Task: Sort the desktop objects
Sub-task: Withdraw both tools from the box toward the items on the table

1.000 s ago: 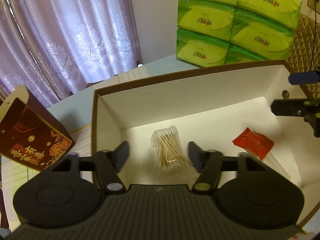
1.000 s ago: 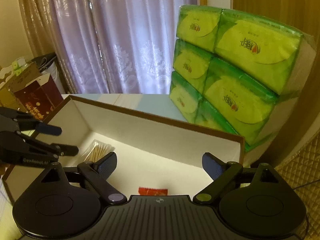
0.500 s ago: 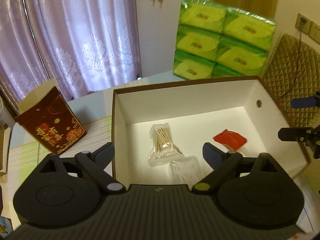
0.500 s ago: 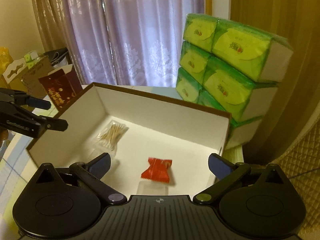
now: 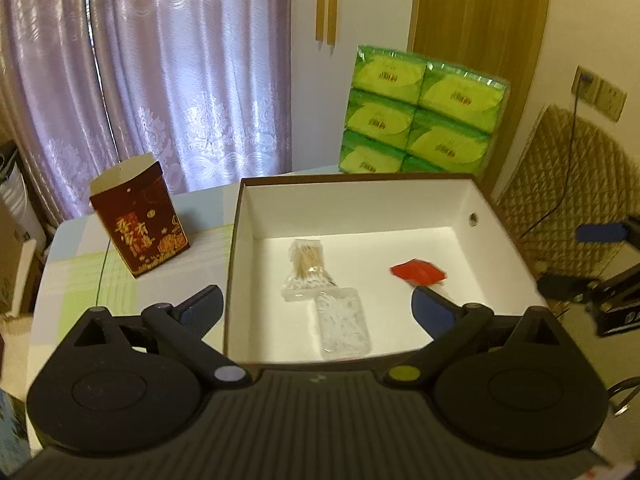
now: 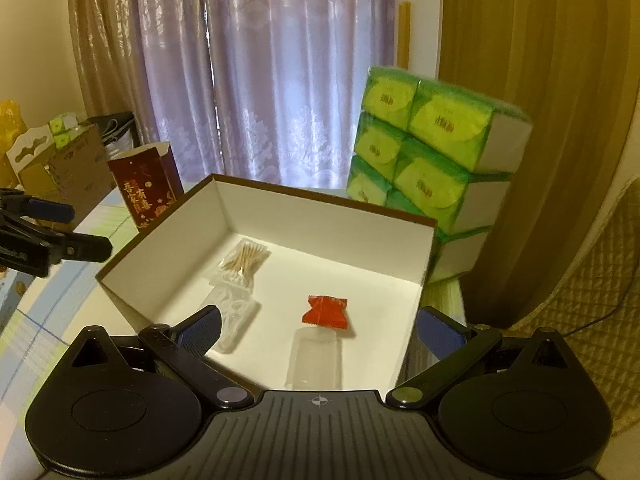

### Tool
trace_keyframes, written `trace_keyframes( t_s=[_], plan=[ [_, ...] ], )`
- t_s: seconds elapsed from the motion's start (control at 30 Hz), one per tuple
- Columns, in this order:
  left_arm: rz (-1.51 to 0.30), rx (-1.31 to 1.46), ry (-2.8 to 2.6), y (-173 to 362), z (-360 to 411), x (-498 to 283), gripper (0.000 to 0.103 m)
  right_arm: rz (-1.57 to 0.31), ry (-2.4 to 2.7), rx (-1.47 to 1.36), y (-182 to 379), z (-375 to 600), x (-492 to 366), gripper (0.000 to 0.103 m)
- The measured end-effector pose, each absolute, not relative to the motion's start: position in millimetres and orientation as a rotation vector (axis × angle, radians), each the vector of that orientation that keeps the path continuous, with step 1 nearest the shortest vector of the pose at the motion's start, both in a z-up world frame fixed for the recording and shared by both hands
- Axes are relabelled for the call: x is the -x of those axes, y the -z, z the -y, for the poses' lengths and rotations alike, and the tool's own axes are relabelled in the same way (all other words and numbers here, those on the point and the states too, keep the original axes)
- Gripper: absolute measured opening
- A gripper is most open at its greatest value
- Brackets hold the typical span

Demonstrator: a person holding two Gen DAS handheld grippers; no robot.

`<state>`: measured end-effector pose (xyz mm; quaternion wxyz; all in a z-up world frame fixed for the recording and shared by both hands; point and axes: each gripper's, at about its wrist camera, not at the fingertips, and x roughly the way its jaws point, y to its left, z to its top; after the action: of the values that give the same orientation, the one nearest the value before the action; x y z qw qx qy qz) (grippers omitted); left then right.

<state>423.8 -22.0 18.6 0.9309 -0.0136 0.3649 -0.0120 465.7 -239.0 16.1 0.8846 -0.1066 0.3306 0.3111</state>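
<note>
Lilac curtains (image 5: 160,80) back the bench (image 5: 72,276), where the box (image 5: 500,220) holds swabs (image 5: 308,260) and a red sachet (image 5: 418,271). Both claws, left (image 5: 316,308) and right (image 6: 318,330), gape wide and empty, pulled farther back from the box than before.

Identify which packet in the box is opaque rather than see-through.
The red packet, lying toward the right side of the box. The cotton swab bag and the clear packets show their contents or the white floor through them.

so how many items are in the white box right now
4: a cotton swab bag at the left, a clear packet touching its near end, a red sachet to the right, and a clear packet at its near end.
</note>
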Motion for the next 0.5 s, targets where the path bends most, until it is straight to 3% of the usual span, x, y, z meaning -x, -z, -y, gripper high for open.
trace_keyframes(
  t_s=[0.5],
  plan=[
    [-0.667, 0.154, -0.057, -49.6, 26.4, -323.4, 0.1, -0.614, -0.647, 0.169, -41.9, 258.6, -388.8, 0.101]
  ],
)
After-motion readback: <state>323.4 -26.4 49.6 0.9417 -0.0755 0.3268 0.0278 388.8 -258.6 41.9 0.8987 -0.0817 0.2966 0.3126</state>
